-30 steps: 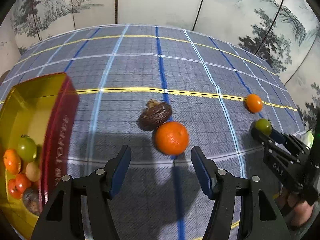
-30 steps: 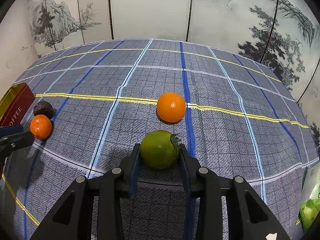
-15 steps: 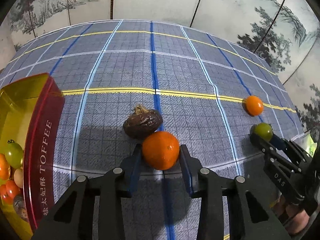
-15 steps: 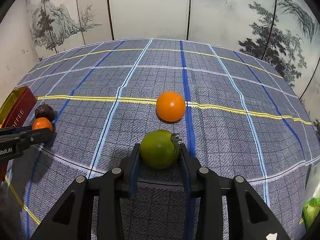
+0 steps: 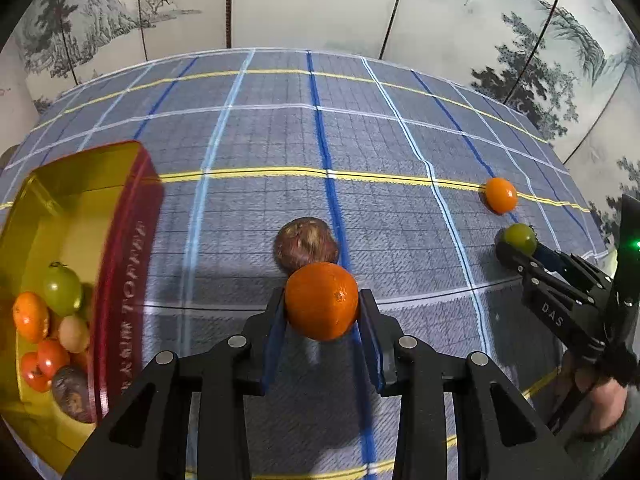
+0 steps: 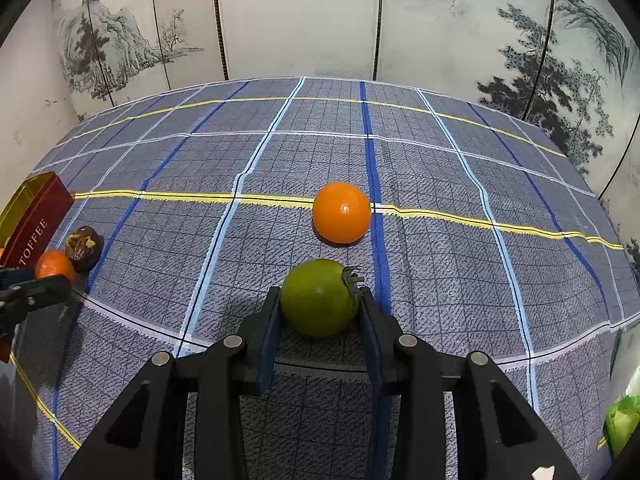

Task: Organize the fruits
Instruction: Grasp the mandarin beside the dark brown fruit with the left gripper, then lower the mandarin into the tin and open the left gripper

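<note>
My left gripper (image 5: 321, 307) is shut on an orange mandarin (image 5: 321, 300), lifted a little off the cloth. Just behind it lies a dark brown wrinkled fruit (image 5: 306, 243). At the left stands a red and gold toffee tin (image 5: 128, 248) holding several fruits. My right gripper (image 6: 318, 304) is shut on a green tomato (image 6: 318, 298) that rests on the cloth, its stalk to the right. A second orange (image 6: 341, 213) lies just beyond it. In the left wrist view the right gripper (image 5: 516, 246) and the green tomato (image 5: 519, 238) show at the far right.
A blue-grey checked tablecloth (image 6: 280, 152) covers the table, backed by a painted folding screen (image 6: 300, 20). The left gripper (image 6: 28, 290) shows at the left edge of the right wrist view. A green packet (image 6: 622, 420) sits at the lower right. A hand (image 5: 600, 396) holds the right gripper.
My left gripper went forward, shut on the mandarin and lifted it slightly. The brown fruit rolled over. The right gripper kept still on the green tomato.
</note>
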### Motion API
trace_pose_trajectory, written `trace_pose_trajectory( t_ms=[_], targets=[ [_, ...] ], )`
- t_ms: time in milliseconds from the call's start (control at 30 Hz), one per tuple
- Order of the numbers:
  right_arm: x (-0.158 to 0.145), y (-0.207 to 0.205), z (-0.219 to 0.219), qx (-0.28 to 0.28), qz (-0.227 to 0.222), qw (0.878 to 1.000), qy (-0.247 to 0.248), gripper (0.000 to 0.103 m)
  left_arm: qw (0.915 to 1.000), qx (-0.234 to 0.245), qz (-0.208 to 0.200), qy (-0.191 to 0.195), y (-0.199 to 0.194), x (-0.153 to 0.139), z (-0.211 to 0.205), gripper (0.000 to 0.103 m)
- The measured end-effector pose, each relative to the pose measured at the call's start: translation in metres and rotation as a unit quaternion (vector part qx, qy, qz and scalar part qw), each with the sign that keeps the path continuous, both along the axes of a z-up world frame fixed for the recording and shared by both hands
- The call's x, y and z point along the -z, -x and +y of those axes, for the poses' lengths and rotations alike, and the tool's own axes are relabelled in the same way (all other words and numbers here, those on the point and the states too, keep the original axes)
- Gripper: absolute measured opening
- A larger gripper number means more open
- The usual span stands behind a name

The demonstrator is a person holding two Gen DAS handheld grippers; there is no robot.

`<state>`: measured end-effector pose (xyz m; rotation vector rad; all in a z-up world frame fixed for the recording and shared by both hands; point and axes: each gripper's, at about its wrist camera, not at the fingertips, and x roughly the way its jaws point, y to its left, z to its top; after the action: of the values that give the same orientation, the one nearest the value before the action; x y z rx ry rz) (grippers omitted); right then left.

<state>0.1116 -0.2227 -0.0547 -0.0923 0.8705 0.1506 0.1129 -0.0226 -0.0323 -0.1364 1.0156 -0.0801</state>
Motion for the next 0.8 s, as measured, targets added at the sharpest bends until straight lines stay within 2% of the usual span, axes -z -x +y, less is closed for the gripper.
trace_pose_trajectory(
  t_ms=[467,800],
  targets=[
    [0.000,0.000,0.001,0.000,0.000,1.000,0.002,0.034,0.9998,-0.007,-0.017,0.010,0.034,-0.025,0.032,0.036],
    [0.000,0.000,0.001,0.000,0.000,1.000,0.002,0.034,0.9976,-0.058,-0.033,-0.017,0.066,-0.045,0.100,0.036]
  ],
)
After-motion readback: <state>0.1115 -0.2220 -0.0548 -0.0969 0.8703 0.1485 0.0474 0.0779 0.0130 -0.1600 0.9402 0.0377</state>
